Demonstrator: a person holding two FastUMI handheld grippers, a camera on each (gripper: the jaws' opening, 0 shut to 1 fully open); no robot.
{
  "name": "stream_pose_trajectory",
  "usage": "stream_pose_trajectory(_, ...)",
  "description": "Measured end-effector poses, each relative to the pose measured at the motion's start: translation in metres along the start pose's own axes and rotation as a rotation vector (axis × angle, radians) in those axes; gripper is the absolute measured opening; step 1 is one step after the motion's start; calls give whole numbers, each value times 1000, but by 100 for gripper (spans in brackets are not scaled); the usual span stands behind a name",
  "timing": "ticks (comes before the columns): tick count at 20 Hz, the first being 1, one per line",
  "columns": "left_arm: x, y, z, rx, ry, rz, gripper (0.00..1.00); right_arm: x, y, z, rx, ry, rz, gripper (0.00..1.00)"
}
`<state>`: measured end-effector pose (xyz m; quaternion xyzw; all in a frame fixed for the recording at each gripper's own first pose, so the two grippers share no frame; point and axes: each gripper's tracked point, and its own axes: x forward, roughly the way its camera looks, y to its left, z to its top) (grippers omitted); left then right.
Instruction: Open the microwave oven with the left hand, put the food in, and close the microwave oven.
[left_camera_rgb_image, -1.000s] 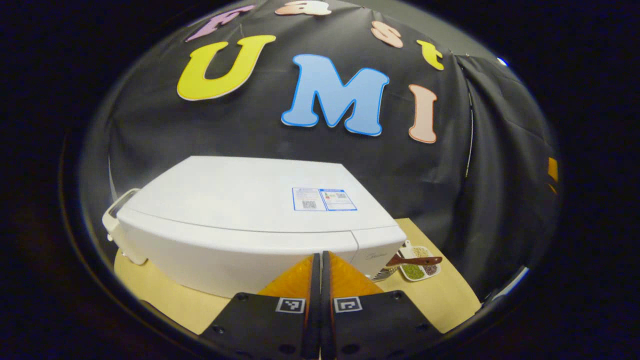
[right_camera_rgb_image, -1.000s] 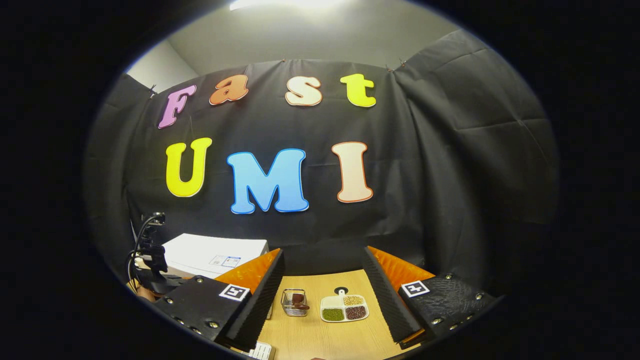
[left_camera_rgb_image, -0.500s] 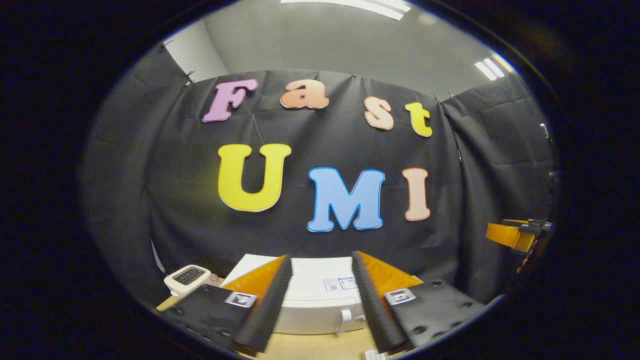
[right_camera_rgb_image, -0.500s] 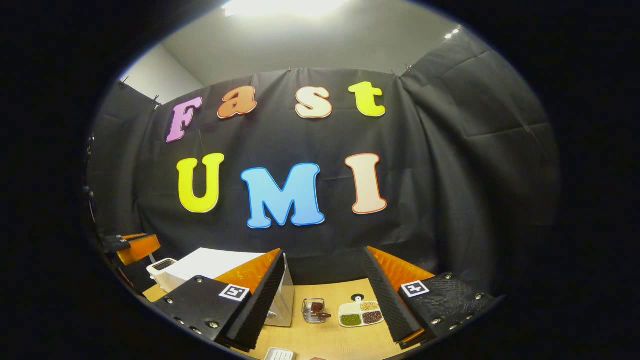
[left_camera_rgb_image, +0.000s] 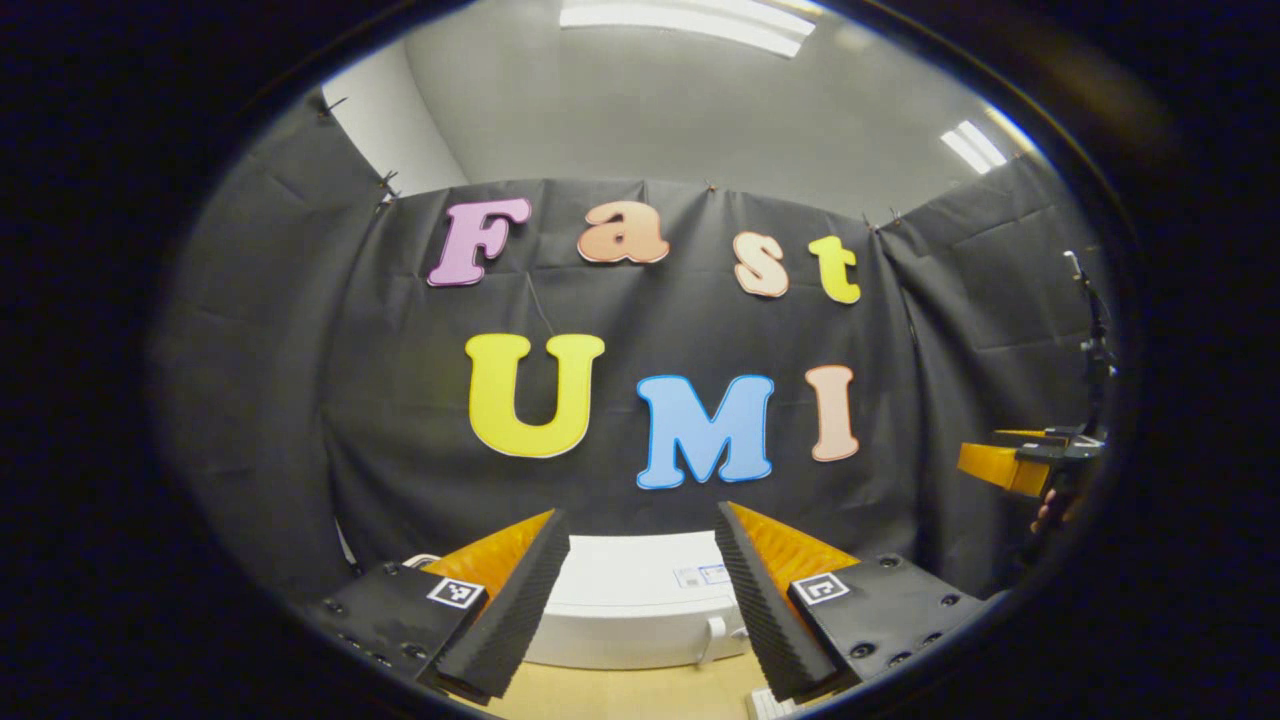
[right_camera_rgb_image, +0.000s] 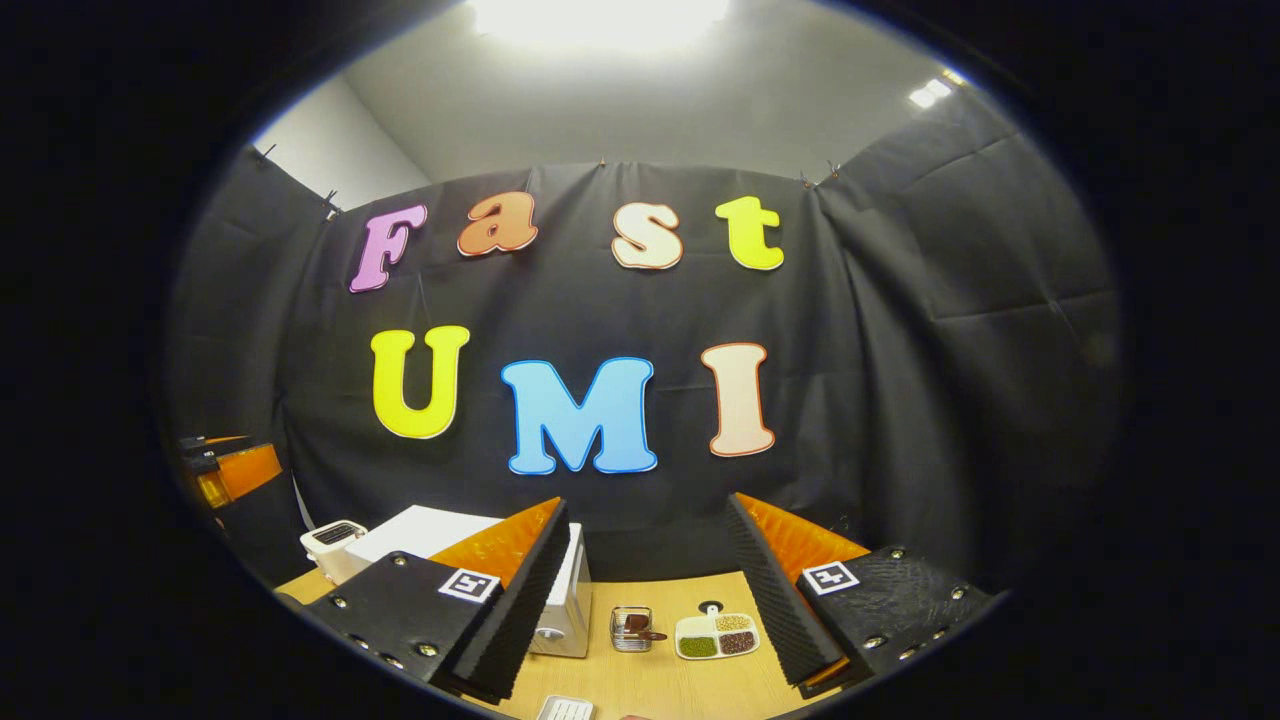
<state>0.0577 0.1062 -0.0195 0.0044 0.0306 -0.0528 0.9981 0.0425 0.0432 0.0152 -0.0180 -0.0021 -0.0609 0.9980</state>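
Observation:
The white microwave (left_camera_rgb_image: 640, 600) sits on the wooden table below and ahead of my left gripper (left_camera_rgb_image: 640, 518), whose fingers stand open with nothing between them. A handle (left_camera_rgb_image: 712, 640) shows on the microwave's front. In the right gripper view the microwave (right_camera_rgb_image: 425, 528) is at the lower left, and a white divided dish of beans (right_camera_rgb_image: 715, 637) and a small wire basket (right_camera_rgb_image: 632, 628) with something brown in it lie on the table. My right gripper (right_camera_rgb_image: 647, 505) is open and empty, well above and back from the dish.
A small white appliance (right_camera_rgb_image: 333, 545) stands left of the microwave. A white ridged object (right_camera_rgb_image: 565, 708) lies at the table's near edge. The other gripper (left_camera_rgb_image: 1010, 465), held by a hand (left_camera_rgb_image: 1050, 512), hangs at the far right of the left gripper view. Black cloth walls the table's back and sides.
My left gripper went from shut, close over the microwave, to open and drawn back and tilted up. The right gripper also drew back a little; the dish and basket look smaller.

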Motion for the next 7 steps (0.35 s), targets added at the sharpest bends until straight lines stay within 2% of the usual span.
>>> stream_pose_trajectory(7, -14, -2, -6, -3, 5, -68, 96, -22, 16, 2, -25, -9, -16, 94)
